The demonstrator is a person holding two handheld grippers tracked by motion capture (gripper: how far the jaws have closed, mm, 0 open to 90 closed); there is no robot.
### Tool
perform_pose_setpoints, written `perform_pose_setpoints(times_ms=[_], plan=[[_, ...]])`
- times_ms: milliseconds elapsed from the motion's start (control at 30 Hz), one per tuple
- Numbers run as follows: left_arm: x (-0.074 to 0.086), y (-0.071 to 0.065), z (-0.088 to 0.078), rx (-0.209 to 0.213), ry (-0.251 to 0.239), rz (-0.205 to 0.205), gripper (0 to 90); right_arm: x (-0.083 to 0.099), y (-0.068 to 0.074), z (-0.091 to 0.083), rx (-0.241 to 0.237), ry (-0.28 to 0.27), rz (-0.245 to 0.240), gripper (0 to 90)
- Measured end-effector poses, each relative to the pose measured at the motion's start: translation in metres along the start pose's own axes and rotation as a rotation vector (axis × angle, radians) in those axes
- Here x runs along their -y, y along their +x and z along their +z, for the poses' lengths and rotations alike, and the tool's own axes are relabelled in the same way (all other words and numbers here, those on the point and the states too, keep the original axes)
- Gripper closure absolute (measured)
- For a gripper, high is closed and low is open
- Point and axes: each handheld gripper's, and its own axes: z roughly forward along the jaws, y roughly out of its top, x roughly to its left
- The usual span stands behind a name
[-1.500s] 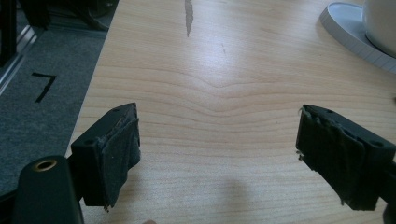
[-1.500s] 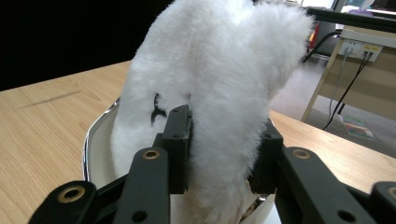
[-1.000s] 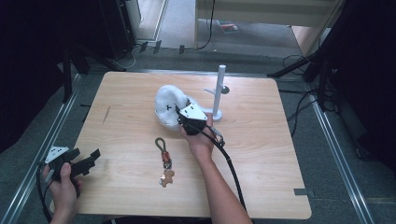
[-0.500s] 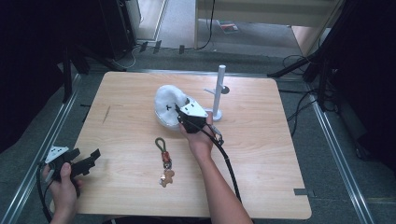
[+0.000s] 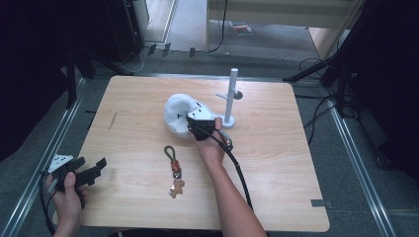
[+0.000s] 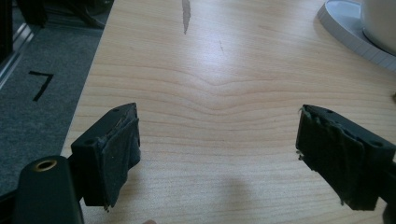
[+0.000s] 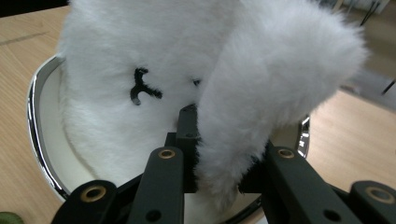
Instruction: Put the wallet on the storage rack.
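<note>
White plush toy [image 7: 187, 84] gripped by right claw [image 7: 219, 182]; left claw [image 6: 224, 158] gapes; floor mark "7" [image 6: 39, 85].

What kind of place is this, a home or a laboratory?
Probably a lab or recording workspace: a bare wooden table framed by metal rails, cables on the grey floor, and a person holding a sensor-fitted left gripper.

1. A lab or recording workspace, not a home.
2. A bare wooden table [image 5: 148, 98] stands on grey carpet [image 5: 356, 163], with metal rails [image 5: 363, 168] along both side edges.
3. Cables [image 5: 316, 106] trail on the floor past the far edge, beside dark equipment stands [image 5: 341, 74].
4. A black mark is taped on the floor [image 6: 39, 85].
</note>
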Motion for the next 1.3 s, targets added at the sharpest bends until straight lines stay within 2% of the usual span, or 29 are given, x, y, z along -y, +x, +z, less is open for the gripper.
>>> perform_pose_setpoints(times_ms=[67, 100, 167, 233, 300, 367, 433, 500, 567, 633, 667, 733, 867, 900, 933, 1000, 1100, 1233, 1300], plan=[[0.000, 0.001, 0.000, 0.004, 0.002, -0.002, 14.6, -0.002, -0.001, -0.003, -0.013, -0.007, 0.031, 71.0], [0.000, 0.001, 0.000, 0.004, 0.002, -0.002, 14.5, -0.003, -0.002, -0.005, -0.022, -0.014, 0.058, 65.9], [0.000, 0.000, 0.000, 0.001, 0.002, -0.001, 14.6, -0.005, -0.003, -0.009, -0.040, -0.047, 0.076, 50.3], [0.000, 0.000, 0.000, 0.000, 0.000, 0.000, 14.6, -0.008, -0.004, -0.013, -0.043, -0.064, 0.078, 43.7], [0.000, 0.000, 0.000, 0.001, 0.001, -0.002, 14.5, -0.011, -0.006, -0.017, -0.056, -0.086, 0.096, 42.8], [0.000, 0.000, 0.000, -0.002, 0.000, -0.001, 14.5, -0.014, -0.010, -0.022, -0.046, -0.110, 0.109, 44.5], [0.000, 0.000, 0.000, -0.002, -0.002, 0.000, 14.6, -0.017, -0.013, -0.026, -0.043, -0.141, 0.131, 51.7], [0.000, 0.000, 0.000, -0.001, -0.002, 0.000, 14.6, -0.020, -0.016, -0.029, -0.039, -0.155, 0.130, 65.6], [0.000, 0.000, 0.000, -0.002, 0.000, 0.001, 14.6, -0.020, -0.019, -0.030, -0.039, -0.146, 0.131, 72.0], [0.000, 0.000, 0.000, -0.001, -0.001, 0.000, 14.6, -0.019, -0.019, -0.029, -0.042, -0.136, 0.129, 73.7], [0.000, 0.000, 0.000, -0.001, -0.001, 0.000, 14.6, -0.016, -0.019, -0.028, -0.036, -0.128, 0.103, 75.5], [0.000, 0.000, 0.000, -0.001, -0.001, 0.001, 14.6, -0.016, -0.020, -0.029, -0.036, -0.124, 0.099, 74.4], [0.000, 0.000, 0.000, -0.003, 0.001, 0.001, 14.6, -0.019, -0.019, -0.037, -0.044, -0.118, 0.122, 62.4], [0.000, 0.000, 0.000, -0.003, 0.001, 0.001, 14.6, -0.019, -0.019, -0.037, -0.044, -0.118, 0.122, 62.4], [0.000, 0.000, 0.000, -0.001, 0.003, 0.001, 14.6, -0.019, -0.017, -0.044, -0.051, -0.128, 0.129, 57.2], [0.000, 0.000, 0.000, -0.001, 0.003, 0.000, 14.6, -0.019, -0.017, -0.048, -0.056, -0.128, 0.137, 55.9], [0.000, 0.000, 0.000, 0.000, 0.003, 0.001, 14.6, -0.016, -0.016, -0.065, -0.057, -0.132, 0.133, 51.7], [0.000, 0.000, 0.000, -0.001, -0.001, 0.000, 14.5, -0.009, -0.014, -0.081, -0.043, -0.116, 0.123, 45.7], [0.000, 0.000, 0.000, -0.001, 0.000, -0.001, 14.6, -0.005, -0.013, -0.087, -0.059, -0.096, 0.130, 42.4]])
